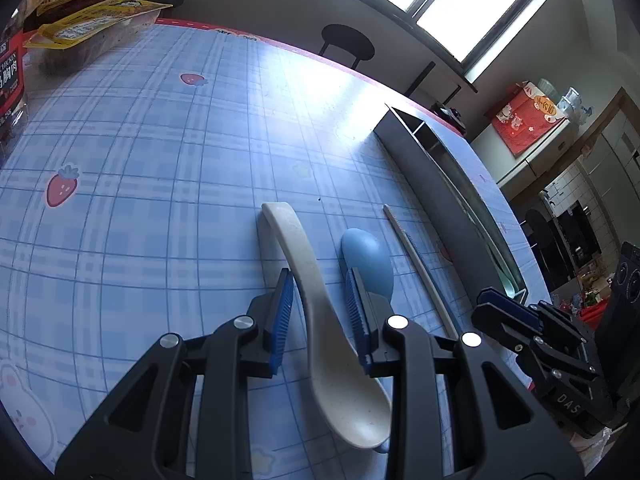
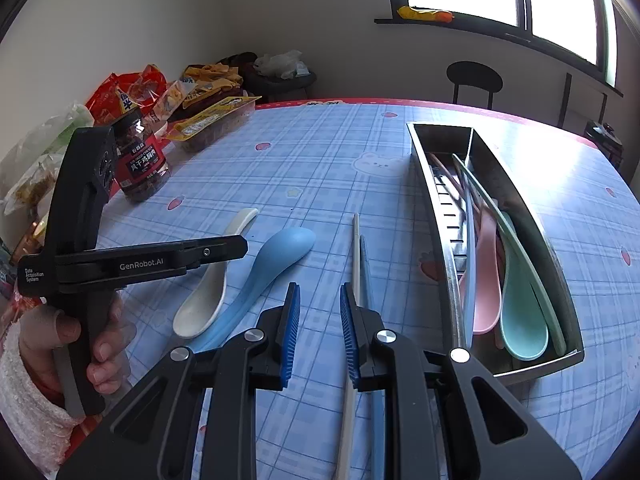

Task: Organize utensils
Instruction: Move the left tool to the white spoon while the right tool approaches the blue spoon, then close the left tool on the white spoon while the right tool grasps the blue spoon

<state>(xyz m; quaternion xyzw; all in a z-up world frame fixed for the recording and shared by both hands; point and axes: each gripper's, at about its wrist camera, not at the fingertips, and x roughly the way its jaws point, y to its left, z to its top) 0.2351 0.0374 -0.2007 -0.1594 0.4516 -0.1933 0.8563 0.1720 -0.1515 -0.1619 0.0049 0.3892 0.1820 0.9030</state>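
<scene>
The white spoon (image 1: 320,312) is gripped by the left tongs (image 1: 320,312), lifted beside the blue spoon (image 1: 370,260) on the worktop (image 1: 160,160). The right tongs (image 2: 320,332) are held narrow over the chopsticks (image 2: 356,248), gripping nothing. Next, the white spoon probably needs to be carried to the metal tray (image 2: 532,216).

Daylight only, from the window (image 1: 472,4) at the far wall: panes blown out to pure white in both views, and a washed-out glare patch on the desk (image 1: 328,92) below it in the left wrist view. Near parts are backlit, so the left tongs (image 1: 318,300) and right tongs (image 2: 320,312) read almost black with little detail, and the spoons throw only soft short shadows. Heavy fisheye bending: desk edge and window frame curve, corners vignette to black; centre sharp, rim objects slightly soft.
</scene>
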